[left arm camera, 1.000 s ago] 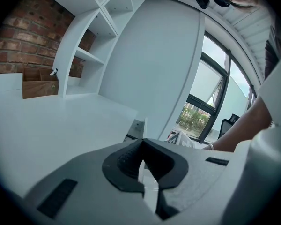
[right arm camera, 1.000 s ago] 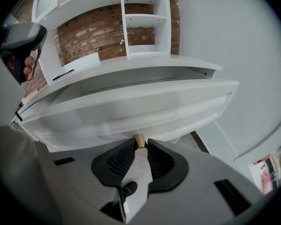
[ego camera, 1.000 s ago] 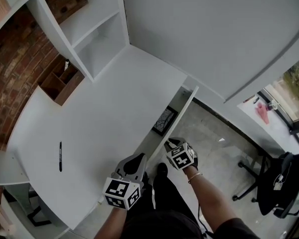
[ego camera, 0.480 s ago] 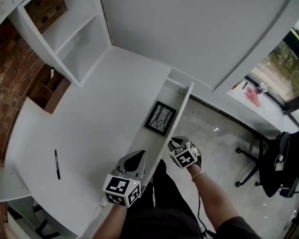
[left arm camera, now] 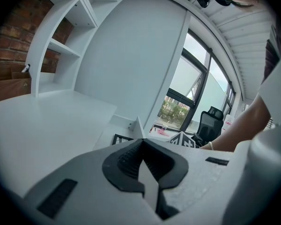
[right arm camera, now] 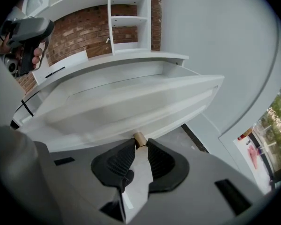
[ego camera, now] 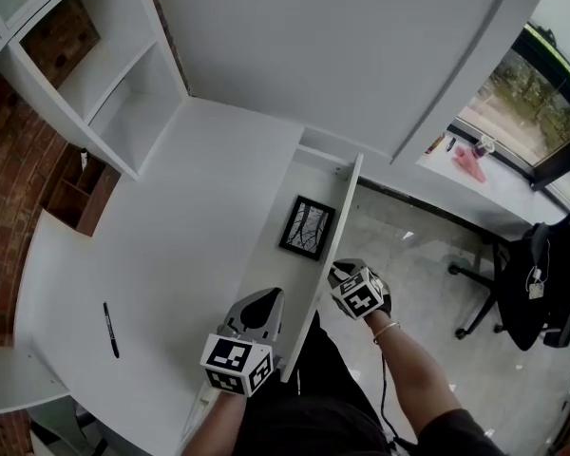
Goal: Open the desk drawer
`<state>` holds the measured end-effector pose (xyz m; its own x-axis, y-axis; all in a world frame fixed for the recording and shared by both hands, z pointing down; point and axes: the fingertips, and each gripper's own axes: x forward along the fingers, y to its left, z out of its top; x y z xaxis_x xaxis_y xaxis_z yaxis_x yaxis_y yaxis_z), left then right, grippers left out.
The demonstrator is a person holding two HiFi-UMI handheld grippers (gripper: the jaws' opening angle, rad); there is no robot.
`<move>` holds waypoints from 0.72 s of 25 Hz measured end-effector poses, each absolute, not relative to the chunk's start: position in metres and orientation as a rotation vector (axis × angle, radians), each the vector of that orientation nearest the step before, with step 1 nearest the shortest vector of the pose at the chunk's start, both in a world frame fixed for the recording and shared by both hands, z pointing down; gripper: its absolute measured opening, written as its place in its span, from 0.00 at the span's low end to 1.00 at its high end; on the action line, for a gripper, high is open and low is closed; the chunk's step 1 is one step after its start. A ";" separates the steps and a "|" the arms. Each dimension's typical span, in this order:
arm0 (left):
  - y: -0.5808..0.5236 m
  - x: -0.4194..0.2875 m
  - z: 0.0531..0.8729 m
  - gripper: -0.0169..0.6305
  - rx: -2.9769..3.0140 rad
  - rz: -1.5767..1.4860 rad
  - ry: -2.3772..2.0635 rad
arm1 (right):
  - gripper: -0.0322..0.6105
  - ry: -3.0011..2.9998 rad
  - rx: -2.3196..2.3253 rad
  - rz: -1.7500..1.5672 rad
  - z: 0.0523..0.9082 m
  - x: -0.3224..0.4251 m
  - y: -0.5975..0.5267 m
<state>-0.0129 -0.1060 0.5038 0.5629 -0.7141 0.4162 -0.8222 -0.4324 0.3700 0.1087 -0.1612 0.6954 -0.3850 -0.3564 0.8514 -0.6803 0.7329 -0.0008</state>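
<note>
Drawer [ego camera: 299, 278] slid farther out toward four o'clock; right gripper [right arm camera: 140, 143] pinches its knob [right arm camera: 139, 138], jaws opening; left gripper [left arm camera: 141, 142] pressed together.

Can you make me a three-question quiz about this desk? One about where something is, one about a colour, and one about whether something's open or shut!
1. Where is the pen?
A. on the desk top
B. on a shelf
C. on the floor

2. What colour is the pen?
A. red
B. black
C. yellow

3. The drawer is:
A. fully shut
B. pulled out
C. lying on the floor

Answers:
1 A, it lies on the bare white top.
2 B, it is a thin black stick.
3 B, its front stands away from the desk and a framed picture shows inside.
</note>
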 end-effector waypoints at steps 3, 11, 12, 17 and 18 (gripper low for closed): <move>-0.103 -0.012 0.505 0.04 2.267 0.274 -1.215 | 0.18 -1.996 0.804 0.444 0.696 0.114 -0.160; -0.097 -0.012 0.509 0.04 2.277 0.287 -1.182 | 0.19 -1.967 0.896 0.490 0.693 0.126 -0.153; -0.097 -0.012 0.509 0.04 2.278 0.288 -1.180 | 0.18 -1.961 0.898 0.488 0.694 0.128 -0.151; -0.096 -0.012 0.511 0.04 2.290 0.294 -1.158 | 0.10 -1.927 0.983 0.532 0.691 0.147 -0.136; -0.096 -0.012 0.511 0.04 2.295 0.297 -1.152 | 0.09 -1.932 1.013 0.555 0.689 0.150 -0.132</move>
